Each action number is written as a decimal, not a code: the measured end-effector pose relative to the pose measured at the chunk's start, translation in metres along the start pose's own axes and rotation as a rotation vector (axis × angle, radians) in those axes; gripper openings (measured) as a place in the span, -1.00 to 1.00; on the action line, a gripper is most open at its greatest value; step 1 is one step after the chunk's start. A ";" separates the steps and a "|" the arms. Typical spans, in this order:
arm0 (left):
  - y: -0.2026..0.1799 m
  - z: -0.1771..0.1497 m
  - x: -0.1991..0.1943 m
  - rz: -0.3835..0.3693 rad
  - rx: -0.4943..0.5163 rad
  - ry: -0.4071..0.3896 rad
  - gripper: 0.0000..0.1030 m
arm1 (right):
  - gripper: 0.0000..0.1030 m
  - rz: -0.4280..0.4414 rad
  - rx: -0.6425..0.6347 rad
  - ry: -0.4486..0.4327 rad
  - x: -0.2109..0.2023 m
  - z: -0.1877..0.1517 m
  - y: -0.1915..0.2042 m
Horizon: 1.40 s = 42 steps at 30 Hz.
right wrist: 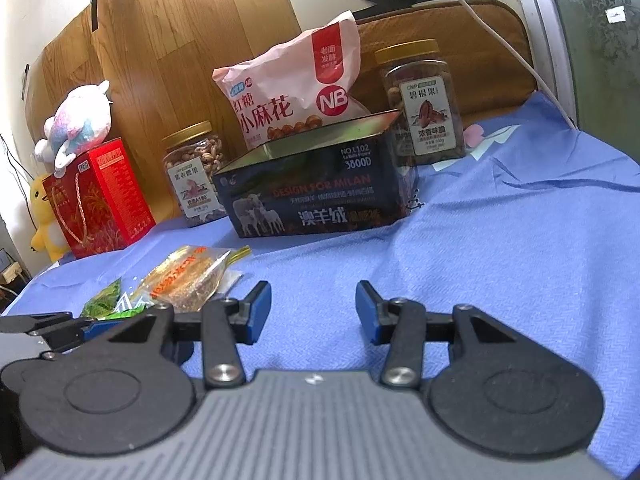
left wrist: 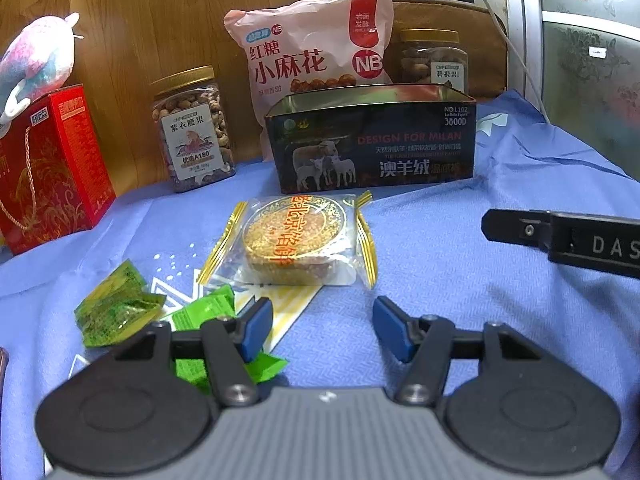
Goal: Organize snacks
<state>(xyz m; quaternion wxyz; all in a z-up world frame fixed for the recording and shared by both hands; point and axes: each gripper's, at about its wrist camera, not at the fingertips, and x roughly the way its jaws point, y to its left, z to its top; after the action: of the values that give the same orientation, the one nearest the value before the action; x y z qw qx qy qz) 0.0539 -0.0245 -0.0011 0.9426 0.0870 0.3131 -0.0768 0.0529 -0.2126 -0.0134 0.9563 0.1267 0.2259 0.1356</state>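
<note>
A wrapped mooncake [left wrist: 298, 238] lies on the blue cloth just ahead of my open, empty left gripper [left wrist: 322, 326]; it also shows in the right wrist view [right wrist: 188, 276]. Green candy packets [left wrist: 118, 308] lie to its left, one [left wrist: 202, 314] partly under my left finger. An open dark tin box [left wrist: 372, 140] stands behind the mooncake; it also shows in the right wrist view [right wrist: 316, 192]. My right gripper [right wrist: 312, 312] is open and empty over bare cloth, right of the mooncake; its finger shows in the left wrist view [left wrist: 560, 238].
At the back stand a pink snack bag [left wrist: 308, 44], a cashew jar [left wrist: 192, 130], a pecan jar [right wrist: 424, 100], a red gift box [left wrist: 48, 168] with a plush toy [left wrist: 36, 60] on it. A wooden board and a cushion lean behind. A blue cloth [right wrist: 500, 240] covers the table.
</note>
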 end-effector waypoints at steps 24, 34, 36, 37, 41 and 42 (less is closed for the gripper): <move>0.001 -0.003 -0.005 -0.048 0.002 -0.024 0.23 | 0.02 -0.012 -0.009 0.023 0.004 0.002 -0.002; 0.000 -0.004 -0.005 -0.059 0.002 -0.022 0.25 | 0.02 -0.013 -0.010 0.024 0.004 0.002 -0.002; 0.000 -0.004 -0.005 -0.059 0.002 -0.023 0.25 | 0.02 -0.012 -0.008 0.024 0.005 0.002 -0.003; 0.000 -0.004 -0.005 -0.059 0.002 -0.025 0.25 | 0.02 -0.012 -0.009 0.024 0.005 0.002 -0.003; 0.001 -0.005 -0.007 -0.062 0.002 -0.041 0.25 | 0.03 -0.013 -0.008 0.025 0.005 0.002 -0.003; 0.001 -0.005 -0.008 -0.062 0.002 -0.047 0.25 | 0.03 -0.014 -0.008 0.024 0.005 0.002 -0.003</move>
<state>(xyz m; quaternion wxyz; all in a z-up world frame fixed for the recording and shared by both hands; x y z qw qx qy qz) 0.0447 -0.0218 -0.0003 0.9467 0.0764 0.2934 -0.1084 0.0582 -0.2140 -0.0145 0.9549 0.1198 0.2379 0.1315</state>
